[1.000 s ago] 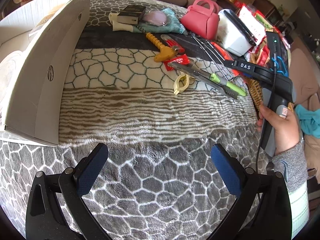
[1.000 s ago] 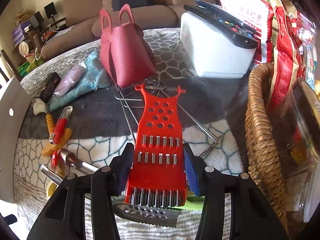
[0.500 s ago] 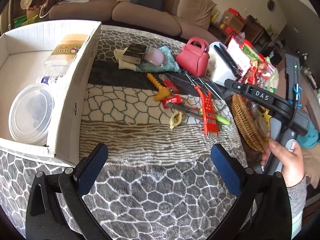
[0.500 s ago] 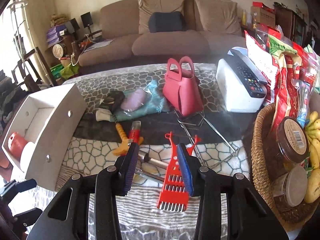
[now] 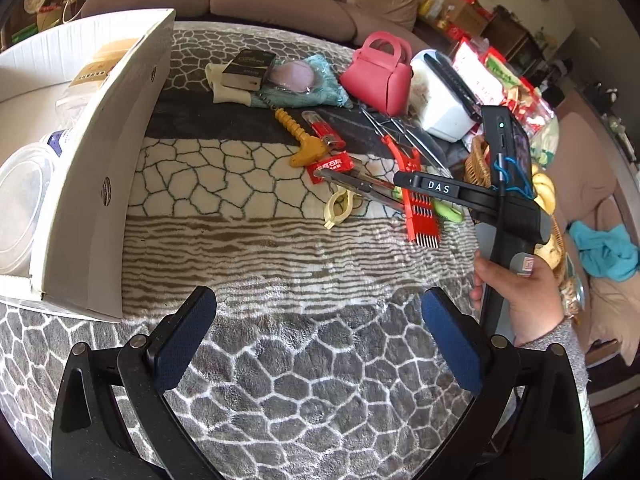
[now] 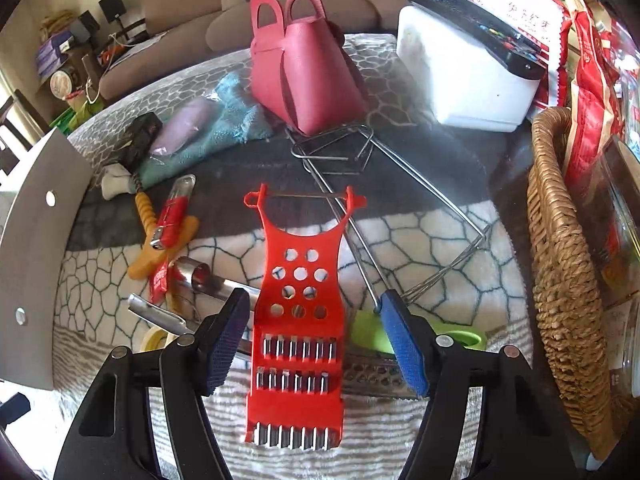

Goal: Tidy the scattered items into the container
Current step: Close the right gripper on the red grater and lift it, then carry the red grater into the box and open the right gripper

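Red grater [image 6: 298, 320]: lies on the desk between your right claw [image 6: 316, 344], whose pads are spreading, not pinching. Risk: close off-centre and its thin edges may slip out.

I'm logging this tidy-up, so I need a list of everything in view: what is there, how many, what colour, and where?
red grater: one, red, between the opening right jaws, untouched
box: one, white, left edge
tub: one, clear, inside box
handbag: one, pink, far centre
wire rack: one, metal, beyond grater
yellow tool: one, mid-blanket
wicker basket: one, brown, right
right gripper: black, blue pads
left gripper: open, empty
hand: one, holding right gripper
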